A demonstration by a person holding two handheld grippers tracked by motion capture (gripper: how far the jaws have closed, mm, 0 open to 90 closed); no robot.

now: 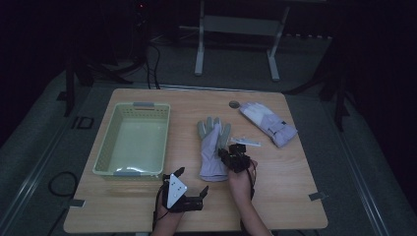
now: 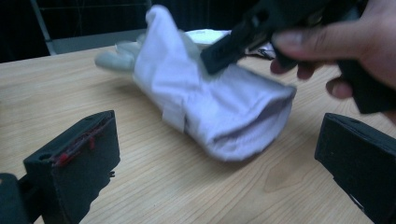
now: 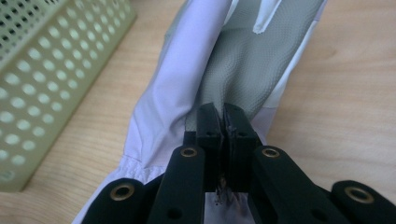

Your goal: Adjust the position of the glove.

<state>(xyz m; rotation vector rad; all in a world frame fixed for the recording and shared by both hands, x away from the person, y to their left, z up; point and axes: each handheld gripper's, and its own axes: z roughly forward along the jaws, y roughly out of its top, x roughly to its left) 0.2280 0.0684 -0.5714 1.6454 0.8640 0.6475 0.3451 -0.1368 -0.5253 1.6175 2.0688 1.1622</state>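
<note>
Basket [image 1: 133,140]: pale green, perforated, at the left of the table [image 1: 295,187]. Nothing is seen inside; no glove is judged to be stowed yet.

Left tool [image 1: 192,183]: held low near the table's front edge, just below the basket's near corner. Its jaws are spread wide with nothing between them; bare wood is seen in the gap in the left gripper view. It is pointed toward the near glove's cuff but kept apart from it.

Near glove [image 1: 213,147]: white with grey palm, laid flat at mid-table, fingers pointing away, cuff open toward the person. It is judged to be the item in hand.

Right tool [image 1: 231,156]: set over the near glove's cuff end. Its jaws are pressed together; in the right gripper view no fabric can be made out between the tips, so a grip on the glove cannot be confirmed.

Far glove [image 1: 269,123]: lying at the back right, well apart from both tools, untouched.

Progress: the work is judged to be at its start. Both gloves are left on the table; lifting and stowing are yet to be done.
</note>
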